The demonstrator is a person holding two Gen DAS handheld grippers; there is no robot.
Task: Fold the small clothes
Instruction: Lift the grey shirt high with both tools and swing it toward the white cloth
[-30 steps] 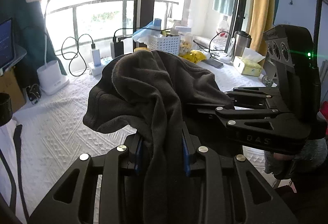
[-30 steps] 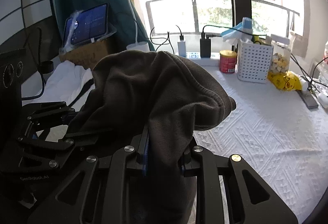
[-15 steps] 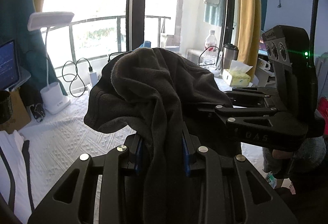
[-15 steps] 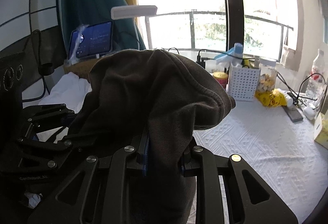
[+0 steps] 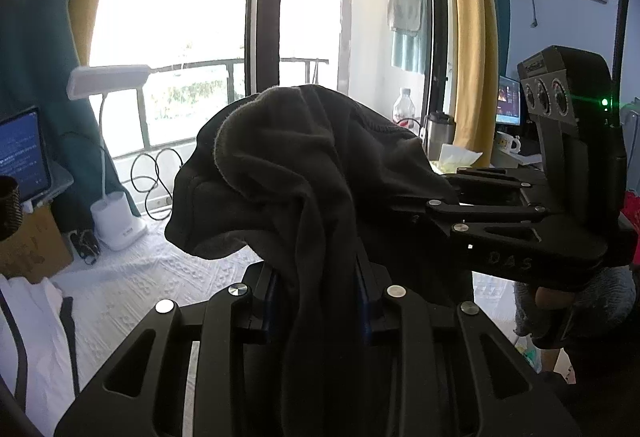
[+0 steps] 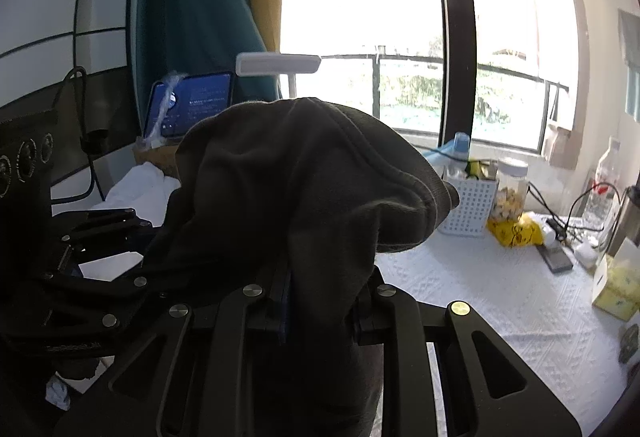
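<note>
A dark grey fleece garment (image 5: 304, 173) hangs bunched between both grippers, lifted well above the white textured table (image 5: 132, 289). My left gripper (image 5: 318, 301) is shut on one part of it, the cloth draping over and hiding the fingertips. My right gripper (image 6: 324, 301) is shut on another part of the same garment (image 6: 304, 189). The right gripper shows in the left wrist view (image 5: 500, 221) close on the right. The left gripper shows in the right wrist view (image 6: 92, 261) close on the left.
A white desk lamp (image 5: 116, 221) and a tablet (image 5: 20, 153) stand at the left. A white basket (image 6: 472, 205), a jar, a yellow bag (image 6: 516, 233), a tissue box (image 6: 616, 281) and cables sit at the table's back. White clothing (image 5: 32, 317) lies at the left.
Both grippers have risen and tilted upward with the garment; the table has dropped lower in both views and more window shows. The grips are unchanged.
</note>
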